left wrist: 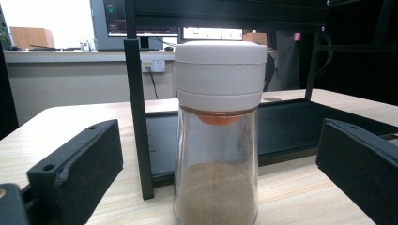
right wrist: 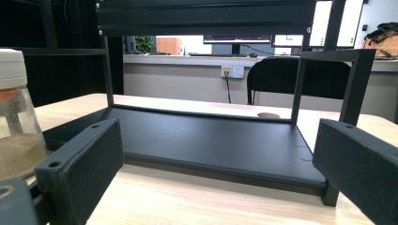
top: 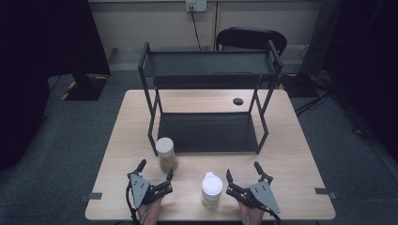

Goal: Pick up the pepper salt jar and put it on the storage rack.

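Two glass jars of brown powder stand on the table's near half. The jar with the beige lid (top: 165, 154) stands by the front left post of a black two-tier rack (top: 209, 133). My left gripper (top: 155, 170) is open just short of it. In the left gripper view this jar (left wrist: 216, 140) rises between the spread jaws, untouched. The white-lidded jar (top: 211, 190) stands between the two grippers. My right gripper (top: 243, 169) is open to its right and holds nothing. In the right gripper view a jar (right wrist: 16, 117) shows at the left edge, and the rack's lower shelf (right wrist: 202, 140) lies ahead.
The light wooden table (top: 291, 154) has a round cable hole (top: 238, 101) behind the rack. A black chair (top: 251, 37) stands beyond the far edge. The rack's top shelf (top: 209, 63) and lower shelf hold nothing. Bare tabletop lies on both sides of the rack.
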